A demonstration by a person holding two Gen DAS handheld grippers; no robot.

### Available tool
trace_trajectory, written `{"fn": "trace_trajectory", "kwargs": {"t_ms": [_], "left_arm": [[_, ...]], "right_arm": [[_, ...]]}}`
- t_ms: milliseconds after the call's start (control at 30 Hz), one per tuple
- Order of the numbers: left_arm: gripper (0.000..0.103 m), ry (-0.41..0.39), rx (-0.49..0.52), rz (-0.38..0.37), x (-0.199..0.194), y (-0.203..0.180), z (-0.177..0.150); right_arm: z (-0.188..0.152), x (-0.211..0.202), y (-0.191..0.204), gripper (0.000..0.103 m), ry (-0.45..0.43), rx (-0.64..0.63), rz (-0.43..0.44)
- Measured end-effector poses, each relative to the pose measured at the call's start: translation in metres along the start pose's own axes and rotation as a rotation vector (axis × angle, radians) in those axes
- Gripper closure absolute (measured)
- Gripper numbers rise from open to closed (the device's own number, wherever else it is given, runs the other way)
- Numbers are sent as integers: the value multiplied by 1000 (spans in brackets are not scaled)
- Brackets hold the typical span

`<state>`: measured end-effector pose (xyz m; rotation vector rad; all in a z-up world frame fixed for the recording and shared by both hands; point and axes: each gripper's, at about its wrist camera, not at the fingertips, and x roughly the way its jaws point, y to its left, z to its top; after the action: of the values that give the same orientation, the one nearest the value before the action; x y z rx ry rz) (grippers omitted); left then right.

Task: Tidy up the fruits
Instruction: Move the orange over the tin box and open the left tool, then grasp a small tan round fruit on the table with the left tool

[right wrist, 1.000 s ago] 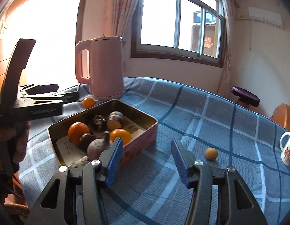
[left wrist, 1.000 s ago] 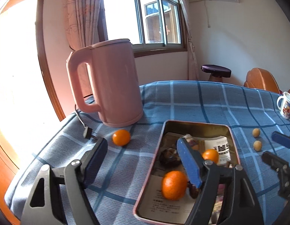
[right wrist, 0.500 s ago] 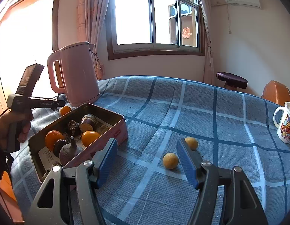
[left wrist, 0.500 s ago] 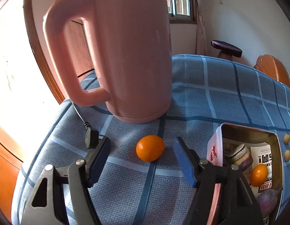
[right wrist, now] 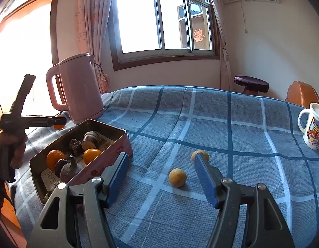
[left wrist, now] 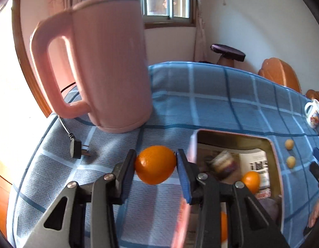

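An orange mandarin [left wrist: 155, 165] lies on the blue checked cloth in front of the pink kettle [left wrist: 105, 62]. My left gripper [left wrist: 155, 153] is closing on it, and both pads touch its sides. To its right stands the open metal tin [left wrist: 231, 134] with several fruits inside. In the right wrist view my right gripper [right wrist: 161, 156] stands open just above the cloth. A small yellow fruit [right wrist: 177, 177] lies between its fingers, untouched. A second small yellow fruit [right wrist: 200, 153] peeks out behind the right fingertip. The tin [right wrist: 110, 157] is just left of the left finger.
The kettle's plug and cord [left wrist: 76, 148] lie left of the mandarin near the table's edge. A printed white mug [right wrist: 313, 126] stands at the far right. A stool [right wrist: 251, 83] and a wooden chair [right wrist: 303, 94] are behind the table.
My left gripper swung from over the tin to the mandarin by the kettle and closed its jaws around it. My right gripper moved right, to the two small yellow fruits.
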<state>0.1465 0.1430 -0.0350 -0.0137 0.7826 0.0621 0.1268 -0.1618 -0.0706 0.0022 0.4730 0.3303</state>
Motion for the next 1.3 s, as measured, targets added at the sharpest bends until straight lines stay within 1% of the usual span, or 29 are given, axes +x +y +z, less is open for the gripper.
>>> {"fn": "trace_trajectory", "kwargs": {"t_ms": [67, 167, 267, 300, 367, 433, 467, 500, 567, 633, 733, 833, 900, 967, 1067, 1100, 1133, 1167, 1200, 1267, 1300], "left_arm": [[62, -17, 51, -52, -19, -23, -8], [62, -10, 110, -94, -27, -53, -15], [60, 17, 141, -69, -16, -69, -21], [59, 23, 137, -67, -15, -69, -24], [56, 21, 141, -55, -14, -73, -26], [47, 4, 141, -50, -21, -77, -27], [45, -9, 133, -55, -26, -79, -26], [40, -25, 126, -68, -32, -82, -26], [38, -53, 122, -93, -42, -95, -23], [38, -69, 129, -141, -50, -119, -22], [38, -70, 149, -199, -51, -163, -22], [38, -40, 176, -229, -36, -206, -24], [38, 7, 188, -250, -18, -230, -25], [40, 34, 202, -245, -4, -248, -26], [44, 67, 211, -234, 16, -265, -22], [50, 87, 212, -239, 23, -268, -23], [61, 112, 216, -249, 31, -270, -24], [66, 138, 214, -254, 38, -270, -25], [75, 139, 217, -239, 42, -269, -25], [76, 137, 198, -262, 44, -262, -23], [76, 122, 182, -257, 43, -257, -20]], "right_arm": [[0, -2, -2, 36, -1, 4, -6], [-1, -5, -7, 36, 11, -5, -24], [2, -11, -19, 36, 26, 0, -56], [3, -14, -24, 36, 31, 5, -68], [7, -18, -36, 36, 46, 15, -101], [11, -23, -47, 36, 55, 21, -124], [13, -26, -53, 36, 57, 25, -134], [15, -29, -58, 36, 59, 30, -146], [18, -32, -69, 36, 55, 41, -176], [20, -34, -81, 36, 51, 65, -199], [19, -36, -91, 36, 49, 96, -200], [21, -38, -96, 36, 55, 94, -206], [25, -44, -99, 36, 41, 94, -204], [29, -49, -101, 36, 31, 90, -201], [35, -53, -101, 36, 26, 75, -200], [36, -54, -100, 36, 26, 71, -197], [37, -55, -100, 36, 24, 67, -194], [38, -55, -99, 36, 22, 64, -194], [39, -55, -98, 36, 23, 63, -194], [41, -49, -97, 36, 31, 57, -195], [42, -44, -95, 36, 39, 50, -200]]}}
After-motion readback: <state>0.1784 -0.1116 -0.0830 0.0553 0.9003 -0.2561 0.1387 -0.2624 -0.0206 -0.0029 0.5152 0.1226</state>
